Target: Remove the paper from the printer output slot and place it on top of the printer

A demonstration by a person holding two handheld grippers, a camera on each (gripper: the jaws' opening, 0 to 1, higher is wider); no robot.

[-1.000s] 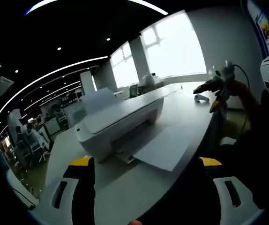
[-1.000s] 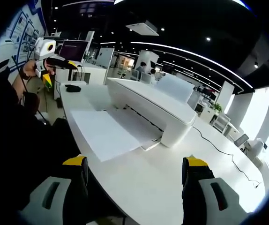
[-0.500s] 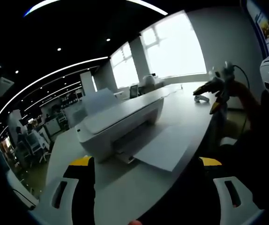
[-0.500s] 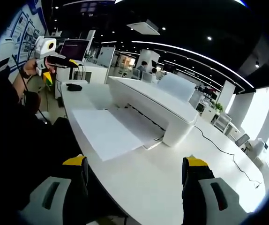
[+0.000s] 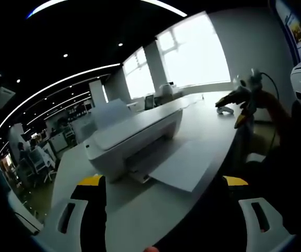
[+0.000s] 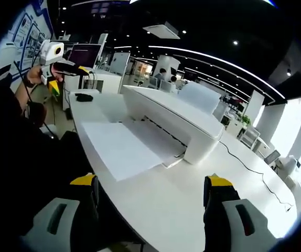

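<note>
A flat white sheet of paper [image 5: 184, 164] [image 6: 120, 148] lay in the output slot of a white printer [image 5: 132, 135] [image 6: 172, 119], its free end stretched out over the tray toward the near edge of the desk [image 5: 140, 212] [image 6: 176, 202]. The sheet rested level, with its outer corners reaching close to the desk's rim.

The left gripper [image 5: 164, 210] hung well short of the paper, its fingers [image 5: 94, 207] spread wide apart with nothing between them; the sheet sat ahead of them and slightly to the right in the left gripper view. The right gripper [image 6: 153, 210] was likewise held back from the desk edge, fingers [image 6: 217, 207] parted and empty, the paper ahead and to their left in the right gripper view.

The printer's lid was smooth, flat and bare, with a raised rear paper support [image 6: 197, 97] standing behind it. Bare desk surface lay open on both sides of the machine. A cable [image 6: 247, 165] trailed across the desk beyond the printer. A small dark object [image 6: 83, 97] sat at the desk's far end.
</note>
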